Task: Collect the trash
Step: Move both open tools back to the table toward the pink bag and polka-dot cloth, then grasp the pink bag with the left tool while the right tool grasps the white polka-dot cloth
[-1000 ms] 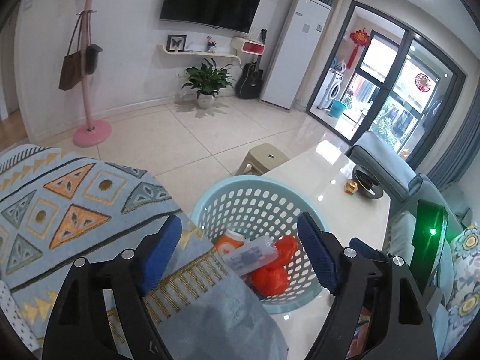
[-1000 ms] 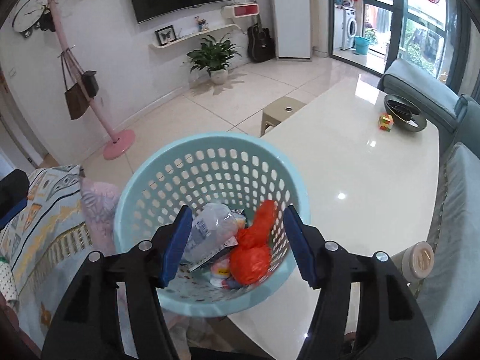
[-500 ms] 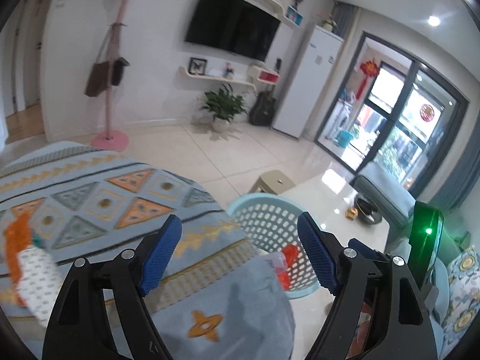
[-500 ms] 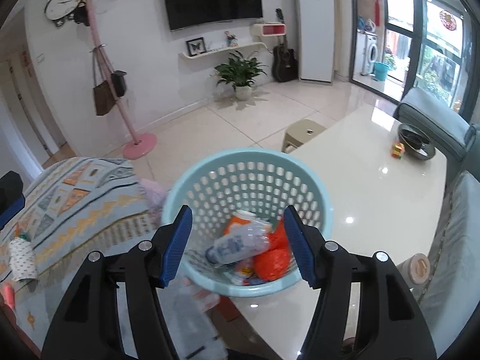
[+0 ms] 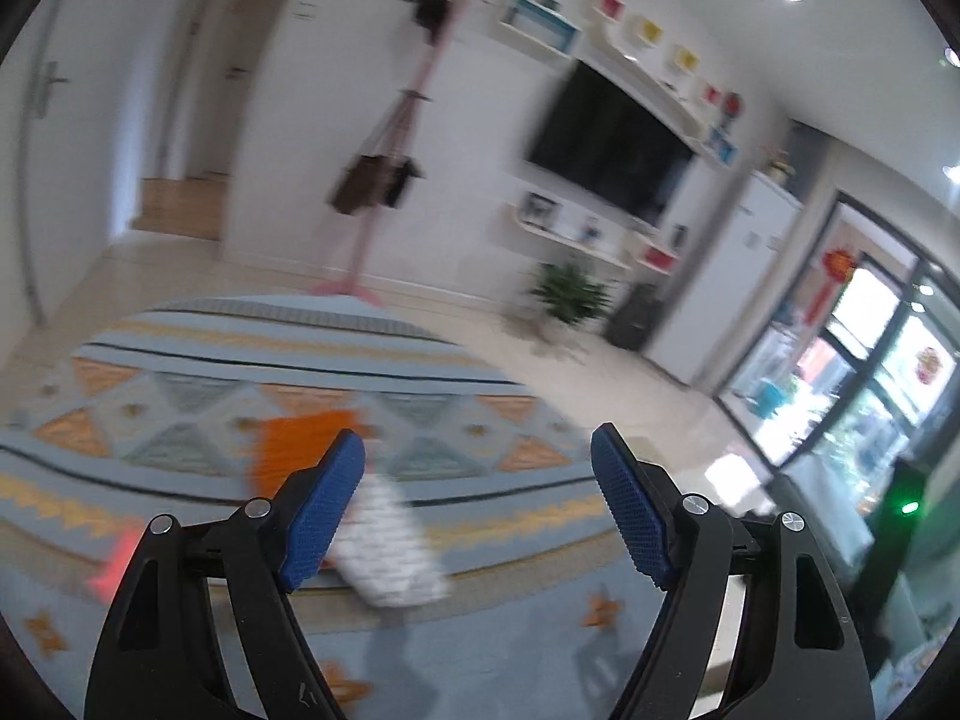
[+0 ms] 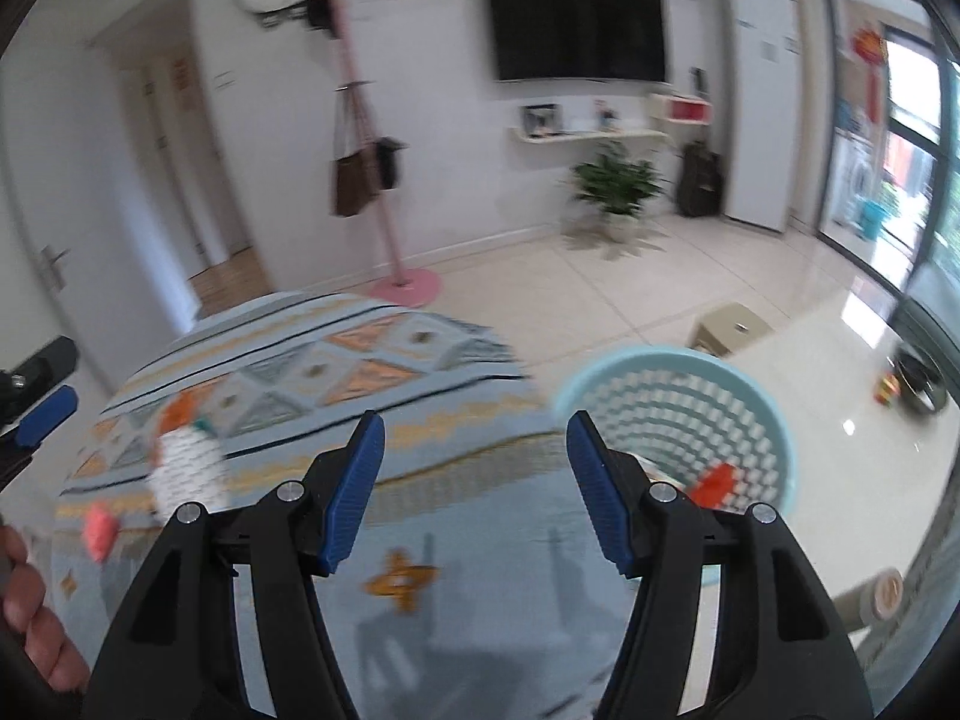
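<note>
A white and orange wrapper (image 5: 390, 552) lies on the patterned blue cloth (image 5: 240, 372), just ahead of my left gripper (image 5: 477, 504), which is open and empty. The wrapper also shows in the right wrist view (image 6: 186, 468), left of my open, empty right gripper (image 6: 471, 480). A small red scrap (image 6: 99, 531) lies near it and also shows in the left wrist view (image 5: 117, 564). The light blue basket (image 6: 774, 420) stands on the white table at right, with orange trash (image 6: 714, 480) inside. Both views are blurred.
A white glossy table (image 6: 840, 372) holds a dark bowl (image 6: 918, 384) and a small toy. A beige stool (image 6: 729, 327), a pink coat stand (image 6: 396, 252) and a potted plant (image 6: 615, 192) stand on the tiled floor. The left gripper's fingertip (image 6: 45, 417) shows at left.
Both grippers have swung left, away from the basket and over the patterned cloth. The wrapper has come close in front of the left gripper. The basket has left the left wrist view.
</note>
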`<state>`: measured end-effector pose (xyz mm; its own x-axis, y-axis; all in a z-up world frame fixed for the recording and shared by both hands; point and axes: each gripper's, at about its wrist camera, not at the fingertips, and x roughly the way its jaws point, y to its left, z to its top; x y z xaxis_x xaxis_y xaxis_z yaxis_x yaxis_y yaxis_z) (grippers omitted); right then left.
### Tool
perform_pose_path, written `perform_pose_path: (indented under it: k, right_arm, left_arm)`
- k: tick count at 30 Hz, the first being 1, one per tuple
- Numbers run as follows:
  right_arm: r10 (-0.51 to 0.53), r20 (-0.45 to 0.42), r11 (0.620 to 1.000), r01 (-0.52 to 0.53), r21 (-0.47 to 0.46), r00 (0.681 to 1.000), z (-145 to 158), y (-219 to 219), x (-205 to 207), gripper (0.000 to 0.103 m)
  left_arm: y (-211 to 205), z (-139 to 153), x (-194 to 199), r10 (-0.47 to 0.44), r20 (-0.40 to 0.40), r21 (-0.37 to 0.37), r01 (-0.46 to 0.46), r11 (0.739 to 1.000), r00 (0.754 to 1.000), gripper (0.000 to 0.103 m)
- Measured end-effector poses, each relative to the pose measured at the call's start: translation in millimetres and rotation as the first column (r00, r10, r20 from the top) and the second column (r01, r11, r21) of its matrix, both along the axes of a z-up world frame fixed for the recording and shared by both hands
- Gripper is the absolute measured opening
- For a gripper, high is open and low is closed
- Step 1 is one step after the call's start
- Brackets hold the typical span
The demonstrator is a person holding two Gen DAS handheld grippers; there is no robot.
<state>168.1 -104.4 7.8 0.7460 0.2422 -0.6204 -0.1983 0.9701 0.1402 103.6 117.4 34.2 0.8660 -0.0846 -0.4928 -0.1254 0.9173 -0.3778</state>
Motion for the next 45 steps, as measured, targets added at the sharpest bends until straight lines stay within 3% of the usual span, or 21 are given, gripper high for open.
perform_pose_path:
  k: [9, 16, 21, 23, 24, 25, 27, 29, 35, 38, 45]
  right_arm:
    - [0.254, -0.004, 0.967, -0.254, -0.035, 0.967, 1, 103, -11, 0.062]
    - [0.39, -0.111, 0.917, -0.397, -0.049, 0.914, -29, 173, -1, 0.064]
    - [0.373, -0.17, 0.908, -0.396, -0.133, 0.912, -50, 207, 6, 0.063]
    - [0.37, -0.188, 0.907, -0.398, -0.137, 0.91, -58, 210, 8, 0.061]
    - [0.376, -0.193, 0.904, -0.404, -0.137, 0.906, -61, 211, 7, 0.046]
    - [0.38, -0.199, 0.901, -0.41, -0.142, 0.903, -64, 211, 7, 0.037]
    - [0.406, -0.186, 0.894, -0.431, -0.123, 0.895, -66, 210, 5, 0.024]
    - [0.465, -0.162, 0.874, -0.481, -0.072, 0.87, -64, 208, -1, 0.019]
    - [0.545, -0.124, 0.825, -0.557, -0.098, 0.829, -60, 207, -32, 0.011]
    - [0.52, -0.109, 0.836, -0.531, -0.137, 0.847, -61, 197, -40, 0.011]
    - [0.443, -0.081, 0.886, -0.45, -0.112, 0.893, -53, 159, -36, 0.01]
  left_arm:
    - [103, -30, -47, 0.209, -0.105, 0.007, -0.21, 0.978, 0.972, 0.075]
    - [124, -64, -60, 0.2, -0.22, 0.059, -0.192, 0.98, 0.955, 0.075]
    - [116, -82, -59, 0.162, -0.266, 0.12, -0.134, 0.984, 0.95, 0.077]
    - [117, -88, -61, 0.152, -0.277, 0.117, -0.124, 0.985, 0.949, 0.077]
    - [119, -90, -61, 0.145, -0.282, 0.11, -0.119, 0.987, 0.948, 0.077]
    - [119, -93, -61, 0.143, -0.286, 0.106, -0.117, 0.987, 0.948, 0.077]
    - [120, -95, -61, 0.135, -0.292, 0.103, -0.109, 0.989, 0.947, 0.077]
    - [117, -98, -60, 0.13, -0.297, 0.106, -0.103, 0.989, 0.946, 0.077]
    - [110, -104, -58, 0.124, -0.31, 0.138, -0.085, 0.987, 0.943, 0.075]
    - [109, -105, -56, 0.134, -0.321, 0.15, -0.089, 0.985, 0.938, 0.068]
    - [101, -102, -55, 0.168, -0.313, 0.204, -0.106, 0.973, 0.935, 0.051]
